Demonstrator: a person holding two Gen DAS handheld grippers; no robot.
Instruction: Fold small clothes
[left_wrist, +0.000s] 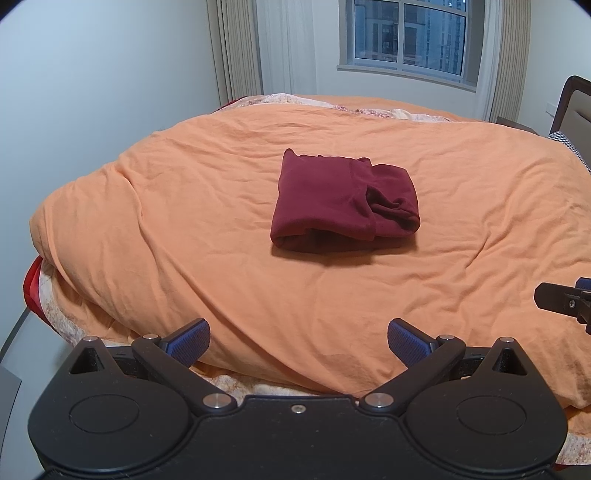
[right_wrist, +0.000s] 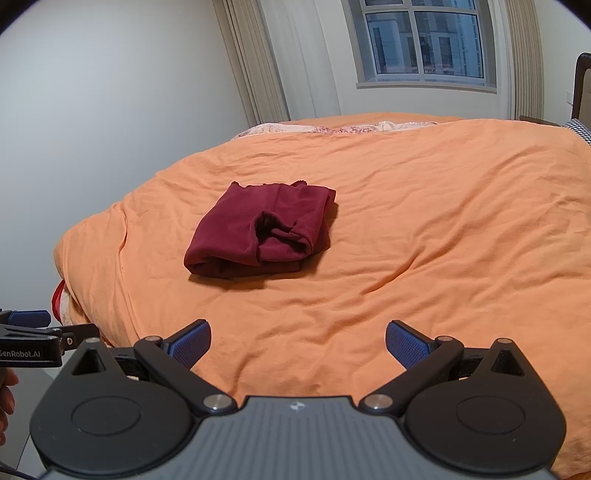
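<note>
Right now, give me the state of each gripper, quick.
Left gripper: open, holding nothing, short of the folded maroon garment.
Right gripper: open, holding nothing, over the orange duvet.

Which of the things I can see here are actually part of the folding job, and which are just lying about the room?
Part of the job:
- dark red garment, folded on the orange duvet
- left hand-held gripper, open
- right hand-held gripper, open

Just there:
- window
- curtains
- headboard
- checked pillow
</note>
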